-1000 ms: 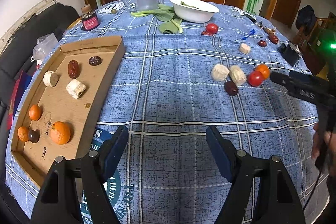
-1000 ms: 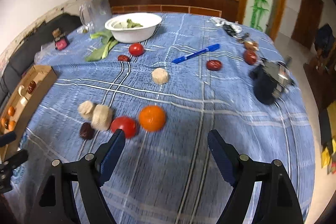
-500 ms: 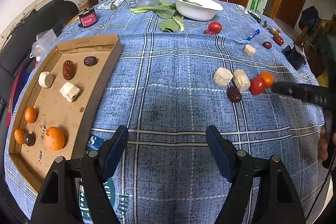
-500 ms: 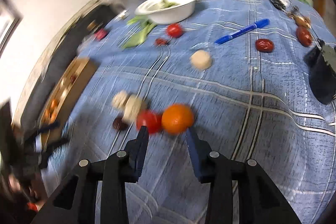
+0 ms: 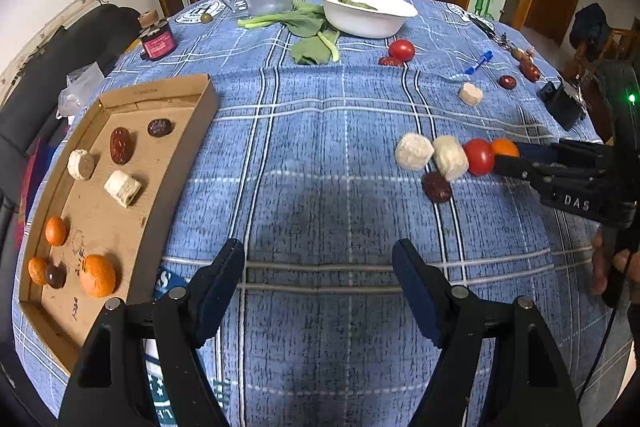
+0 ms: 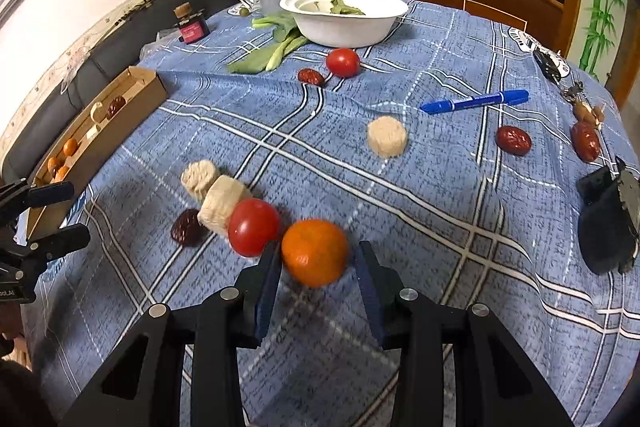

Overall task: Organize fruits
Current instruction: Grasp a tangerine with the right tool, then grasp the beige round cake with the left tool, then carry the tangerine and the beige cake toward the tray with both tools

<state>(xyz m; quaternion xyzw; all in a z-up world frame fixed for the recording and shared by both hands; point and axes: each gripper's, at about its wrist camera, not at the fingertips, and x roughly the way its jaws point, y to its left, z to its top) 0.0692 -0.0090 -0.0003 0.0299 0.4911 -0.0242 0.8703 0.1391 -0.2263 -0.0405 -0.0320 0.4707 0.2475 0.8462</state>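
a: where's the right gripper (image 6: 316,263)?

b: low over the desk (image 6: 420,187), its two fingers on either side of the orange (image 6: 314,251). the left finger looks to touch the fruit; on the right a thin gap shows, so i can't tell if it's clamped yet.

a: what's next to the orange?

b: a tomato (image 6: 254,226) just to its left, then two pale chunks and a dark date (image 6: 187,227), all bunched together.

a: and the left gripper (image 5: 318,269)?

b: wide open with nothing between its fingers, hanging above bare blue cloth near the desk's front edge.

a: the tray (image 5: 176,147)?

b: a cardboard one on the left, well apart from the orange. it holds three oranges, two pale chunks and a few dark dates.
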